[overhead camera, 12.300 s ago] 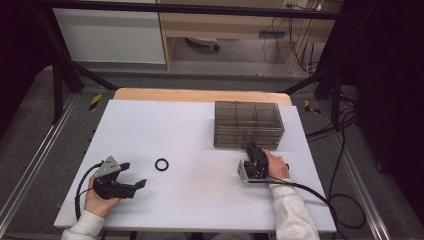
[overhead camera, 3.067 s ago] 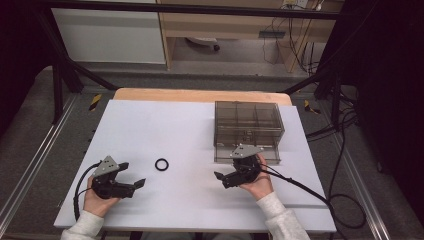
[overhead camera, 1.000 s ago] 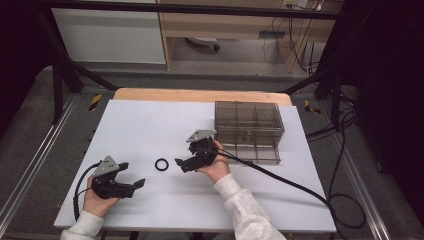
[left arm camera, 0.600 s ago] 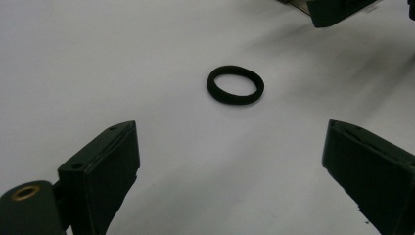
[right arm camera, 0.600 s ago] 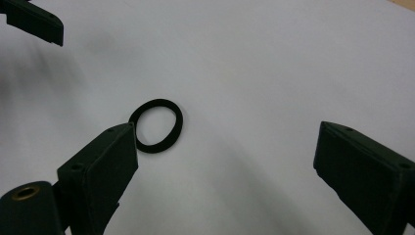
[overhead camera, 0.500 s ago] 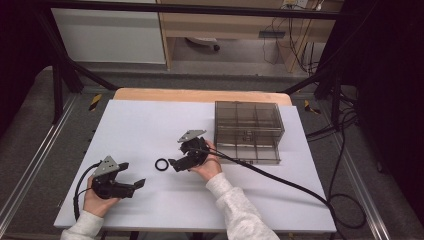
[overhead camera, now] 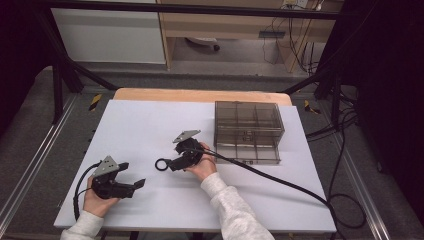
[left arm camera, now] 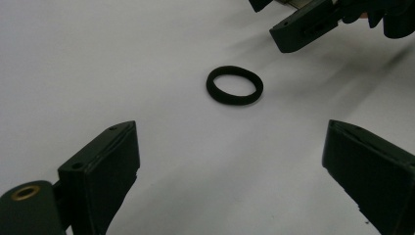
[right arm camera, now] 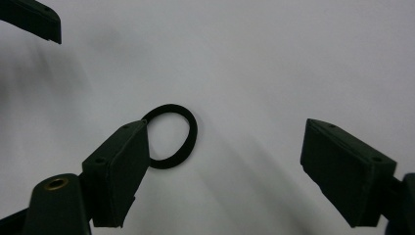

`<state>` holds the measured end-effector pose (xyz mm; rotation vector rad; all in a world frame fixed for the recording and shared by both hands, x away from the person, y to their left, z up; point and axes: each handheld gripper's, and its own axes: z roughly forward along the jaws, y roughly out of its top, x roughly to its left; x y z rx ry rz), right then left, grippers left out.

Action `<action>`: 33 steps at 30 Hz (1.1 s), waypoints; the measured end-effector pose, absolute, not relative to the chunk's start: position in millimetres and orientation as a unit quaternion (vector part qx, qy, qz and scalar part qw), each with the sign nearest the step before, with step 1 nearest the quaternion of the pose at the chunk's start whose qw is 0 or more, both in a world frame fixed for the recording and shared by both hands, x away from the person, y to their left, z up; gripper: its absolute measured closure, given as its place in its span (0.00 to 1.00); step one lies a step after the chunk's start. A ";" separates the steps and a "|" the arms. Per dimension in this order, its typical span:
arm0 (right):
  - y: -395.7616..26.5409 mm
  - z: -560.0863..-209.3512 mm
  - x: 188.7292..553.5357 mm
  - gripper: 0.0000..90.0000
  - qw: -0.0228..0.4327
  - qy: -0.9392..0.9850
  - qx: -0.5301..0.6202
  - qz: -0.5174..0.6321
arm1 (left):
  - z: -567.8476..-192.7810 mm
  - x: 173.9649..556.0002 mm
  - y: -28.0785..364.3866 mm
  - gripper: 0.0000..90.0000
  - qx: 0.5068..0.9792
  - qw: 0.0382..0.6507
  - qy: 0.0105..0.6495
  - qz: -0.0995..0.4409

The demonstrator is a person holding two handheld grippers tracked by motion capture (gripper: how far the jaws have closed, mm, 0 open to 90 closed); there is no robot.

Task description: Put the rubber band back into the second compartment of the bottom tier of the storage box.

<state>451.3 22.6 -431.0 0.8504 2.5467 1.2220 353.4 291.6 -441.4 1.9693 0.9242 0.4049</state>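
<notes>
High view and the 2 gripper views: approach to a small black ring [overhead camera: 161, 164] lying flat on the white bench [overhead camera: 150, 120], a little toward the near edge from its middle and left of centre. The right gripper [overhead camera: 171, 164] reaches in from the right with its tips just beside the ring; its fingers [right arm camera: 117, 166] have just been closing but stand wide apart and hold nothing. In the right gripper view 1 finger overlaps the near rim of the ring while the other stands well clear across bare bench, so the ring is off-centre in the gap rather than between the pads. The left gripper [overhead camera: 131, 185] rests near the front-left corner of the bench, its fingers [left arm camera: 100, 169] spread wide and empty, pointed toward the ring [left arm camera: 234, 84]. A smoky transparent compartment box [overhead camera: 247, 131] stands near the far-right part of the bench, well apart from the ring. The step in hand appears to be picking up the ring. To do it well, the right gripper should probably shift sideways until the ring sits midway between the pads, lower until the tips meet the bench surface, then close slowly across the ring's width; a thin, flat ring may slide or flip if 1 pad pushes it first.
</notes>
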 end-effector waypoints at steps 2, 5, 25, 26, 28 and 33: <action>23.4 -431.7 452.0 0.24 0.091 0.859 0.289 0.412 | -441.4 353.4 291.6 0.07 0.796 0.448 0.373 0.163; 24.7 -432.3 452.7 0.27 0.088 0.859 0.287 0.415 | -441.4 353.4 291.6 0.07 0.796 0.448 0.374 0.163; 37.7 -439.5 454.2 0.46 0.083 0.868 0.278 0.404 | -441.5 353.5 291.1 0.08 0.796 0.448 0.373 0.162; 38.1 -439.8 453.9 0.47 0.079 0.867 0.280 0.404 | -441.6 353.5 291.1 0.08 0.796 0.447 0.373 0.162; 39.2 -440.9 454.1 0.49 0.079 0.867 0.278 0.406 | -441.5 353.4 290.9 0.08 0.796 0.448 0.373 0.162; 42.5 -444.5 452.7 0.53 0.076 0.871 0.278 0.399 | -441.5 353.4 290.9 0.08 0.796 0.448 0.373 0.162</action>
